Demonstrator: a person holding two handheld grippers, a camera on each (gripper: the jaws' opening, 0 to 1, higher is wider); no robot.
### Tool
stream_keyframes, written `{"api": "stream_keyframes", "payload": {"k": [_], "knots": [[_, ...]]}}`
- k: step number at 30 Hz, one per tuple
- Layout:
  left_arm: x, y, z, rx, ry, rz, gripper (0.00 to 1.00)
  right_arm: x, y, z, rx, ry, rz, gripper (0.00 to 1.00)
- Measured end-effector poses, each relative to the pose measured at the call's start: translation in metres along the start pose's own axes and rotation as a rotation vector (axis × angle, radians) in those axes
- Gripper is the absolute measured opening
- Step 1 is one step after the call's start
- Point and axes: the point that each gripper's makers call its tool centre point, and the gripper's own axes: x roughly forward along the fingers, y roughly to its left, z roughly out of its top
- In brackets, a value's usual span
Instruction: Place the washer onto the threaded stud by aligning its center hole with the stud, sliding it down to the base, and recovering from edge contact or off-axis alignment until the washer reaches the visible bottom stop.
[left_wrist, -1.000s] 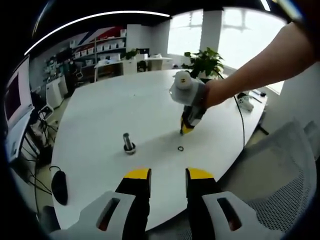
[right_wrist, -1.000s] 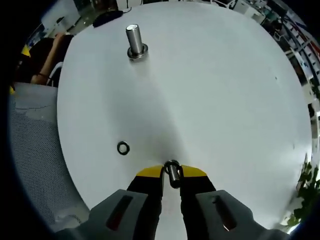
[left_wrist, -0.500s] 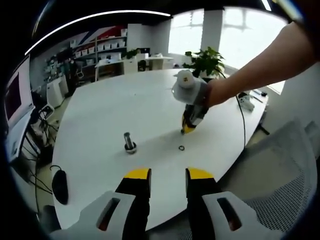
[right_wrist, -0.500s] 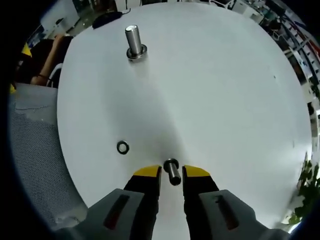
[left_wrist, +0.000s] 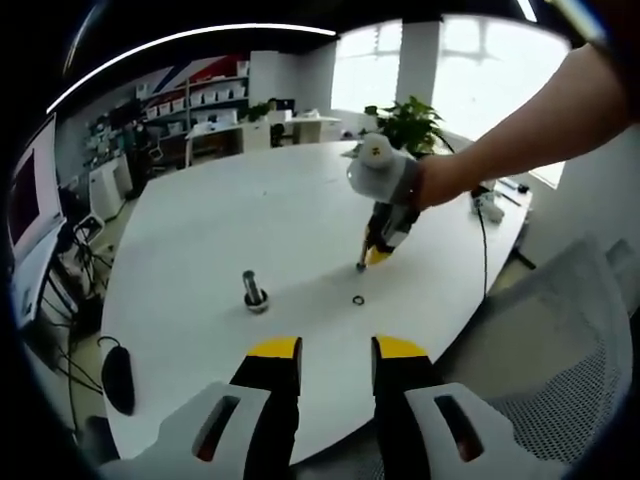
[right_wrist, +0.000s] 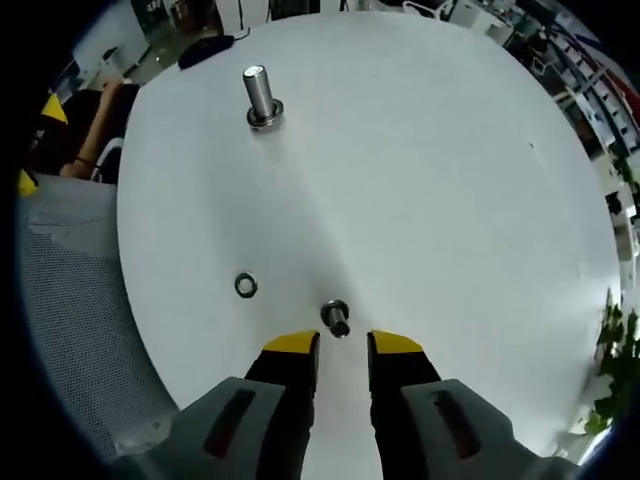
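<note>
On the white round table (left_wrist: 200, 220) a tall steel stud (left_wrist: 254, 290) stands upright with a ring-like collar at its foot. It stands at the far side of the table (right_wrist: 450, 180) as the tall stud (right_wrist: 260, 94). A small washer (left_wrist: 358, 299) lies flat on the table, also the washer (right_wrist: 245, 285). A short stud (right_wrist: 335, 317) stands free just ahead of my right gripper (right_wrist: 342, 345), which is open. A hand holds that right gripper (left_wrist: 372, 256) over the short stud (left_wrist: 361, 267). My left gripper (left_wrist: 337, 350) is open and holds nothing, near the table's edge.
A black mouse (left_wrist: 118, 375) lies at the table's left edge. A grey mesh chair (left_wrist: 560, 330) stands beside the table, also the chair (right_wrist: 70, 330). A cable and a white device (left_wrist: 490, 205) lie beyond the hand. A plant (left_wrist: 405, 120) stands behind.
My right gripper has opened, let go of the short stud and drawn back a little from it. The stud now stands free on the table. The left gripper stays as it was.
</note>
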Motion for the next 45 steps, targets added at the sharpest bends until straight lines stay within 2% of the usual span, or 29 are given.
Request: {"api": "stream_keyframes", "payload": {"k": [9,19,27,33,36,45], "knots": [[0.0,-0.002,0.002,-0.005,-0.012,-0.012,0.26,-0.008,0.008,-0.006,0.03,-0.019,0.001,0.24],[-0.001,-0.001,0.003,-0.012,-0.017,-0.015,0.26,-0.001,0.029,0.0,0.009,-0.006,0.013,0.26],[-0.001,0.0,0.004,-0.018,-0.022,-0.013,0.25,0.005,0.043,-0.003,0.043,0.007,0.041,0.26],[-0.001,0.001,0.004,-0.025,-0.021,-0.01,0.25,0.01,0.058,0.016,0.029,-0.041,0.062,0.25],[-0.001,0.001,0.003,-0.027,-0.019,-0.011,0.25,0.016,0.064,0.022,-0.002,-0.036,0.069,0.25],[-0.001,0.001,0.001,-0.029,-0.013,-0.008,0.25,0.026,0.072,0.032,-0.011,-0.037,0.088,0.24]]}}
